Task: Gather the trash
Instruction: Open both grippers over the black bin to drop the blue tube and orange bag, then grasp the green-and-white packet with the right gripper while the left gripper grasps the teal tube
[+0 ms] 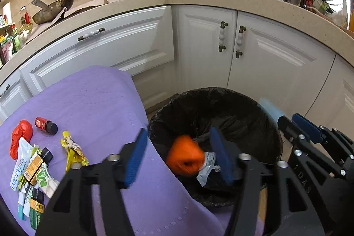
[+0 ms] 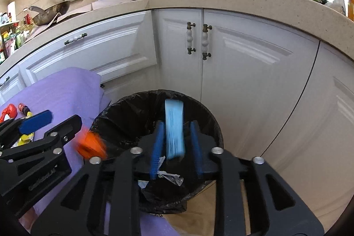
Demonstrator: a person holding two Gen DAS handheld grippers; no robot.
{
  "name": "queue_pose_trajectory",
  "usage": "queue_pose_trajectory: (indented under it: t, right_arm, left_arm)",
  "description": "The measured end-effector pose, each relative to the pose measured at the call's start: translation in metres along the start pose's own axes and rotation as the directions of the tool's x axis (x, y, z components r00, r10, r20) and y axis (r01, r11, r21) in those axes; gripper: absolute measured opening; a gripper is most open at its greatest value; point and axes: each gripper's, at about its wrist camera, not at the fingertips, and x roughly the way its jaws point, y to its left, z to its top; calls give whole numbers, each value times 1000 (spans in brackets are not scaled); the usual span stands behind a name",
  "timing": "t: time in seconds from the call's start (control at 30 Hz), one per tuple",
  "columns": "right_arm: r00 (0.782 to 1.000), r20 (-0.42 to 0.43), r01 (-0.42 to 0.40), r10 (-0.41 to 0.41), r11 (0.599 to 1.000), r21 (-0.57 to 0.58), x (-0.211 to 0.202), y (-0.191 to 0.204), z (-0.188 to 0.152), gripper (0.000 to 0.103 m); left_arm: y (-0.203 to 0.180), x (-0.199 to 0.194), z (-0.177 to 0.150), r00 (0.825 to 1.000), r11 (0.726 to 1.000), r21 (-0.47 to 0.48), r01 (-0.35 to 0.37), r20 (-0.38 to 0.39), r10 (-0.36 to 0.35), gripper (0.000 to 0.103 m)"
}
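1. Firstly, on the purple-covered table [image 1: 93, 103], at 9 o'clock in the left wrist view, trash lies in a pile: a red bag [image 1: 20, 136], small bottles [image 1: 46, 125] and wrappers [image 1: 74, 153].
2. Left tongs [image 1: 177, 156] stand wide; a blurred orange object [image 1: 184, 155] is between the fingers, over the black-lined bin [image 1: 232, 103].
3. Right tongs [image 2: 177, 143] are narrow with a light blue packet [image 2: 174, 129] between them, touching neither finger, above the bin at 12 o'clock.

Each tool [image 2: 176, 147] is black plastic with silver screws and blue ribbed finger pads [image 1: 135, 158].
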Motion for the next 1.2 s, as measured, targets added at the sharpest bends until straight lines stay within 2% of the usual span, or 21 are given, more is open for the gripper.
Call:
queue_pose_trajectory:
  t: [0.1, 0.43, 0.77, 0.97, 1.2]
  right_arm:
    - [1000, 1, -1, 1, 1000, 3, -1, 1, 1, 28]
    - [999, 13, -30, 30, 1000, 2, -20, 19, 1, 31]
    - [992, -10, -127, 127, 992, -24, -41, 69, -9, 32]
    - [981, -24, -195, 194, 978, -69, -52, 110, -15, 32]
    - [962, -47, -274, 270, 951, -141, -63, 162, -23, 33]
  left_arm:
    - [3, -1, 1, 1000, 1000, -15, -8, 11, 8, 70]
    - [31, -24, -2, 999, 998, -46, -42, 30, 43, 70]
    - [87, -66, -25, 993, 988, -106, -109, 25, 112, 70]
    - [133, -95, -47, 982, 970, -156, -185, 16, 190, 72]
    - [190, -119, -74, 957, 929, -232, -287, -20, 291, 72]
